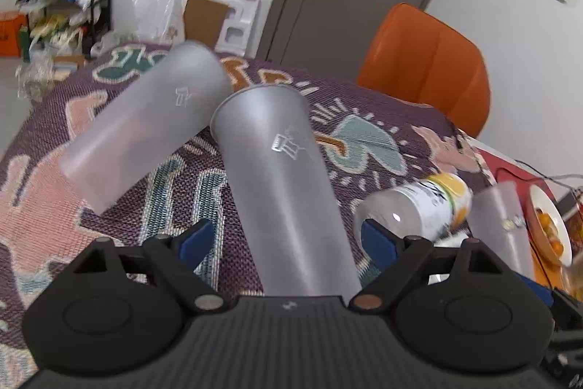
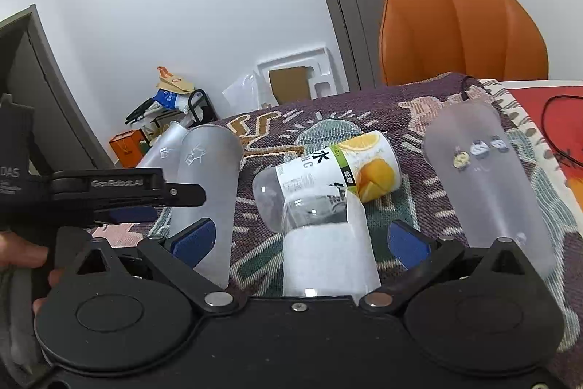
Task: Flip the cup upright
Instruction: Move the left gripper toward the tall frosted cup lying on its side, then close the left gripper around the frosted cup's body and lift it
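A frosted plastic cup (image 1: 280,170) stands between the fingers of my left gripper (image 1: 288,239), its wide end away from the camera. The blue pads (image 1: 196,239) stand wide apart from the cup's sides, so the gripper is open. A second frosted cup (image 1: 145,126) tilts behind it to the left. Both show in the right wrist view, the near cup (image 2: 207,192) and the far cup (image 2: 164,148). My right gripper (image 2: 298,243) is open around a clear plastic bottle (image 2: 320,192) without touching it. A third frosted cup (image 2: 484,177) stands to its right.
The table carries a patterned woven cloth (image 1: 54,170). The bottle (image 1: 419,206) lies on its side. A plate of food (image 1: 550,225) sits at the far right. An orange chair (image 1: 426,64) stands behind the table. Clutter and a door are beyond.
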`<state>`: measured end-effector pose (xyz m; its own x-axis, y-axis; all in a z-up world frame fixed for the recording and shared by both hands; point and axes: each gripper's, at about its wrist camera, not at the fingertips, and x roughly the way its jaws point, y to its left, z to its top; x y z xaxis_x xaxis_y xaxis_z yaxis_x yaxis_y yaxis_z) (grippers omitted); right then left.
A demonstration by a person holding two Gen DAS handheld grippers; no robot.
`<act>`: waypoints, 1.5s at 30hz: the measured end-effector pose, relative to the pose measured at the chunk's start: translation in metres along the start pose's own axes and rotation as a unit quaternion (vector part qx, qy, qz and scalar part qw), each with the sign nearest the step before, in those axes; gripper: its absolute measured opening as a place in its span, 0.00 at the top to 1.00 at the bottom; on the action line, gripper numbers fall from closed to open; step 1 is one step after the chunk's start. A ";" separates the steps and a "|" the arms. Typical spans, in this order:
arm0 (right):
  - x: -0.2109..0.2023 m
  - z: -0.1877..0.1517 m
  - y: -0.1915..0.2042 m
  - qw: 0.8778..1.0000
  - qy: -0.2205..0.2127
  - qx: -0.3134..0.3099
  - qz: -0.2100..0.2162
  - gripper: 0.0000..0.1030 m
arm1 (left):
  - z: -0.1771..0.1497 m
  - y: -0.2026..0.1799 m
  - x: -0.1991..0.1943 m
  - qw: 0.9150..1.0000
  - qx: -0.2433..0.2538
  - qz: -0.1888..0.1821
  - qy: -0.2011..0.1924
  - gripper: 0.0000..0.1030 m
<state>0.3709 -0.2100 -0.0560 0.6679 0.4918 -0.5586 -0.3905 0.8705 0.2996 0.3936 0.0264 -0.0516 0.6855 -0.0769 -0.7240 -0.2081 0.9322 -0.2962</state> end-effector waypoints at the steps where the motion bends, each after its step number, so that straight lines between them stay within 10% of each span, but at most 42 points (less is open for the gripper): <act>1: 0.003 0.001 0.001 1.000 0.002 -0.001 -0.001 0.00 | 0.002 0.003 0.005 1.000 -0.010 -0.001 0.006 0.18; 15: 0.038 0.010 0.003 1.000 0.013 -0.004 -0.015 0.00 | 0.009 0.008 0.038 0.998 -0.048 -0.015 0.023 0.35; 45: -0.080 -0.053 0.025 0.999 -0.027 0.028 -0.026 0.00 | -0.078 0.012 -0.099 0.998 -0.013 -0.060 0.017 0.35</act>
<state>0.2740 -0.2286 -0.0445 0.7203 0.4442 -0.5328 -0.3187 0.8941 0.3145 0.2692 0.0176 -0.0320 0.6821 -0.2007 -0.7032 -0.1437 0.9061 -0.3980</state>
